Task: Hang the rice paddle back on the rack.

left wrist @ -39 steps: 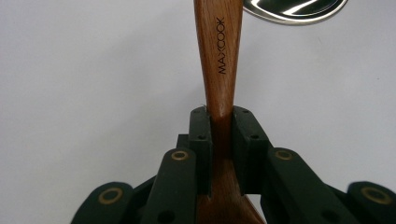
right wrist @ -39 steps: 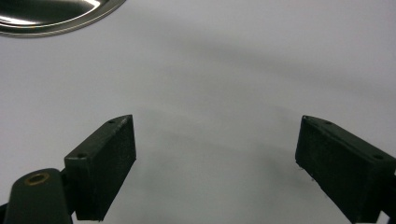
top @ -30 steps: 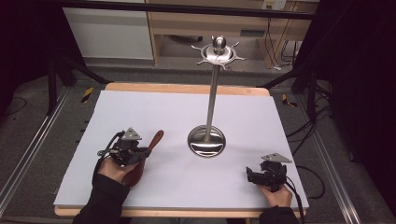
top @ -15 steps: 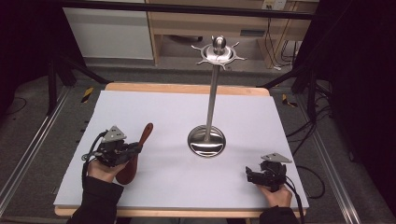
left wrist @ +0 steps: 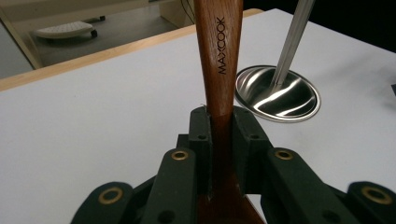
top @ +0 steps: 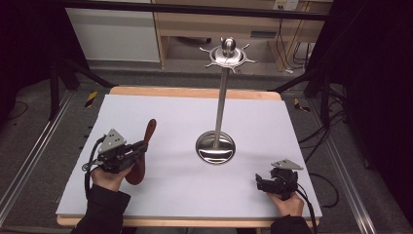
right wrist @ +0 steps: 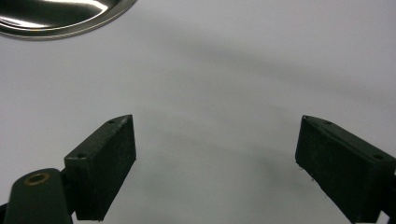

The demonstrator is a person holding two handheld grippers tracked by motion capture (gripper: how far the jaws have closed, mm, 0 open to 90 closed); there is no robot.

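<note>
A dark wooden spoon marked MAXCOOK on its handle is clamped in my left gripper at the table's front left. The handle points away toward the back and the bowl end lies near the hand. In the left gripper view the jaws of that gripper press on both sides of the handle's neck. A steel utensil stand with a round base, a tall pole and a hooked crown rises mid-table. My right gripper rests open at the front right, with nothing between its jaws.
The white mat covers a wooden table. In the right gripper view the stand's base lies just ahead at the upper left, and in the left gripper view the stand's base sits off to the right. Shelving and cables stand behind the table.
My left gripper has carried the spoon to the left and lifted it slightly, and the handle tip now sits higher. The right gripper has stayed put.
</note>
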